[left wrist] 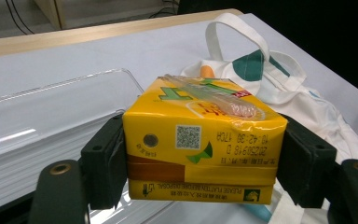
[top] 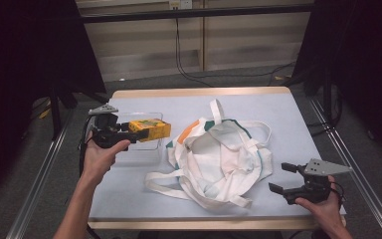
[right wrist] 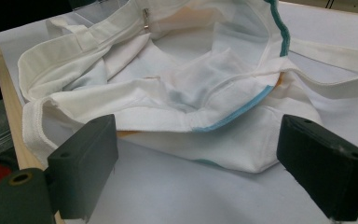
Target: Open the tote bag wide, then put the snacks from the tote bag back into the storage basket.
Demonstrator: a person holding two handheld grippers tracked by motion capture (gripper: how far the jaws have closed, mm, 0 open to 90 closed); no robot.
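My left gripper (top: 138, 133) is shut on a yellow drink carton (top: 150, 129), held above a clear plastic tray (top: 129, 152) at the table's left. In the left gripper view the carton (left wrist: 200, 140) sits squeezed between both pads, a wrapped straw on its top. A white cloth tote bag (top: 219, 154) with teal and orange patches lies crumpled in the middle, its mouth gaping. My right gripper (top: 281, 177) stands open just right of the bag near the front edge. In the right gripper view the bag's rim (right wrist: 191, 105) lies a little beyond the open jaws, nothing between them.
The table (top: 288, 119) has a pale blue top with a wooden edge. The bag's long handles (top: 166, 181) trail toward the front and back. Dark curtains and cables stand beyond the table. Bare surface lies at the back left and right.
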